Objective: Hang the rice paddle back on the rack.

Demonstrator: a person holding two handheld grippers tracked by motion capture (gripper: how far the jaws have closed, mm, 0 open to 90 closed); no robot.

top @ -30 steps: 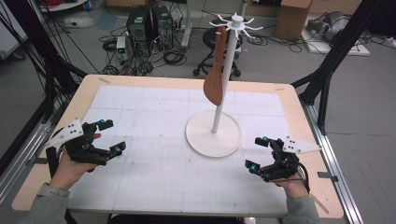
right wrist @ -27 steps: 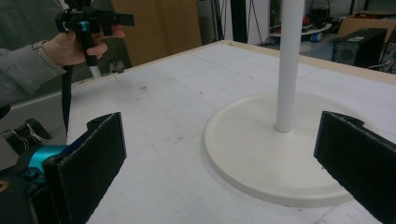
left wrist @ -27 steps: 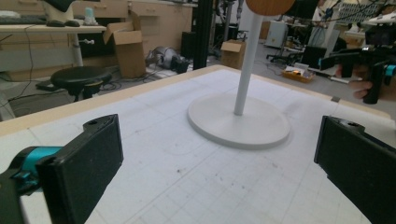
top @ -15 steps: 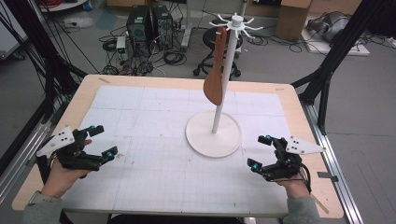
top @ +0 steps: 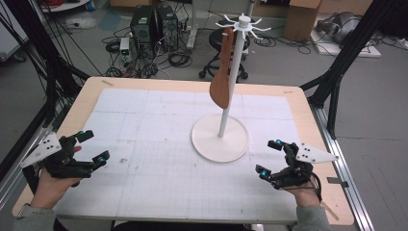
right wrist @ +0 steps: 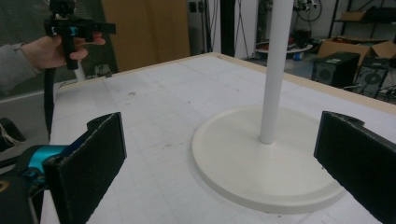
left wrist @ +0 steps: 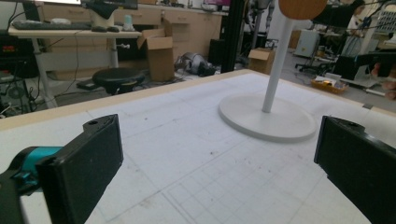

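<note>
A white stand [top: 220, 142] with a round base and a tall pole stands right of the table's middle. A brown wooden spatula [top: 222, 82] hangs from one of the hooks at its top. My left gripper [top: 93, 146] is open near the table's left edge, nothing between its jaws. My right gripper [top: 269, 158] is open just right of the base, also empty. The base [left wrist: 266, 119] and pole lie ahead in the left gripper view, with the spatula's rounded end [left wrist: 302, 7] at the top. In the right gripper view the base [right wrist: 261, 158] is close, and the other hand's gripper [right wrist: 74, 29] shows far off.
A white gridded mat [top: 159, 159] covers the wooden table [top: 303, 103]. Black frame posts [top: 337, 77] stand beside the table on both sides. Computers, cables, a stool and cardboard boxes sit on the floor beyond the far edge.
My left gripper has drifted left and toward the near edge of the table. The right gripper has barely moved. The stand and spatula are unchanged.
</note>
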